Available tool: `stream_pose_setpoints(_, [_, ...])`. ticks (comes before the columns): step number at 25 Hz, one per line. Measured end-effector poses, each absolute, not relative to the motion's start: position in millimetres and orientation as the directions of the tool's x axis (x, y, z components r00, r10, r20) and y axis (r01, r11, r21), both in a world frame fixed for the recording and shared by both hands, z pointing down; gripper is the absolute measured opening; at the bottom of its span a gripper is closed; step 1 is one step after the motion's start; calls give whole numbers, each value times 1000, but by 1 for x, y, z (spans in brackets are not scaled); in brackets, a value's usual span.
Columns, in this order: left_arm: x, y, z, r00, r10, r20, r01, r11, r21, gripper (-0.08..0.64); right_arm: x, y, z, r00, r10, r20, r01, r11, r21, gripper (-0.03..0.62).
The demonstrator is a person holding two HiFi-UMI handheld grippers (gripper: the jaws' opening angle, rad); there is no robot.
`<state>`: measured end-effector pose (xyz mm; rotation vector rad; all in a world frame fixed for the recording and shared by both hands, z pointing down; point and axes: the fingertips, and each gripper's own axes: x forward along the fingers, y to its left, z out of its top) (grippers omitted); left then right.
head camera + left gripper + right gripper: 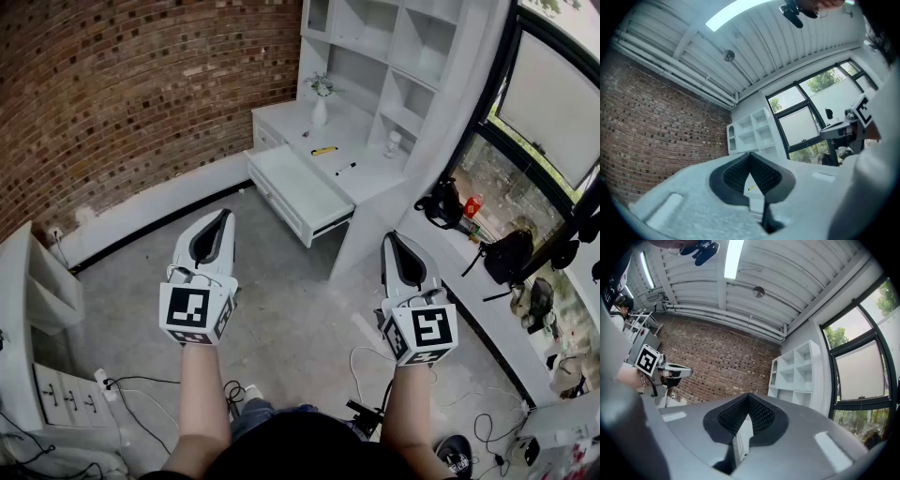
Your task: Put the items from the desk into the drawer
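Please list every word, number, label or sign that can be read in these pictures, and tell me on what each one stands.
No readable words or numbers anywhere.
Left gripper cube: a black-and-white square marker, a pattern, not letters.
Right gripper cube: the same kind of marker, no letters.
Red object by the window: any print is too small to read.

White desk [373, 174] bears vase [320, 112], yellow item [324, 150], pen [346, 169].

Worktop [370, 180]: vase [320, 108] at rear left; slim item [324, 150] mid-surface, pen [346, 169] near it, toward the front; small ornament [393, 142] right. Shelving [375, 47] above. Open drawer [298, 192] projects from the front.
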<state>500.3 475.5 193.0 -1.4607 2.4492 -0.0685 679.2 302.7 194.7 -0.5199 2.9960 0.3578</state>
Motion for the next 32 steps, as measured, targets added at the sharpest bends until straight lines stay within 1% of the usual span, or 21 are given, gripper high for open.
stream_pose_setpoints(7, [524, 469, 191, -473, -853, -222, -839, 513, -184, 3, 703, 291, 195, -940, -320, -118, -339, 918, 207, 6])
stream_pose_setpoints(12, [534, 464, 198, -489, -845, -214, -829, 527, -186, 3, 710, 284, 203, -960, -250, -123, -266, 955, 132, 13])
stream_pose_setpoints(13, [534, 464, 198, -490, -845, -214, -829, 528, -185, 3, 709, 283, 203, -963, -241, -124, -255, 960, 115, 61])
stream_pose_setpoints(14, [533, 464, 198, -490, -845, -215, -829, 528, -183, 3, 705, 281, 204, -964, -237, -122, -249, 963, 101, 186])
stream_pose_setpoints(15, [530, 465, 198, -492, -843, -216, -829, 530, -180, 3, 700, 279, 204, -963, -242, -120, -253, 963, 89, 299])
stream_pose_setpoints(16, [526, 466, 198, -496, -840, -217, -827, 534, -175, 3, 696, 277, 205, -960, -253, -120, -264, 961, 84, 396])
stream_pose_setpoints(17, [521, 468, 199, -502, -837, -219, -825, 539, -169, 3, 691, 275, 206, -956, -267, -123, -278, 957, 84, 473])
stream_pose_setpoints(18, [515, 470, 199, -508, -832, -221, -822, 545, -164, 3, 687, 273, 207, -952, -279, -125, -291, 953, 85, 502])
stream_pose_setpoints(21, [497, 467, 202, -518, -825, -225, -816, 555, -159, 5, 676, 263, 213, -946, -302, -114, -311, 947, 74, 494])
stream_pose_setpoints(26, [452, 450, 211, -519, -825, -223, -820, 554, -144, 5, 647, 237, 220, -934, -340, -111, -347, 937, 48, 462])
stream_pose_setpoints(32, [379, 420, 215, -516, -827, -222, -825, 550, -129, 5, 576, 207, 219, -933, -343, -112, -350, 935, 56, 438])
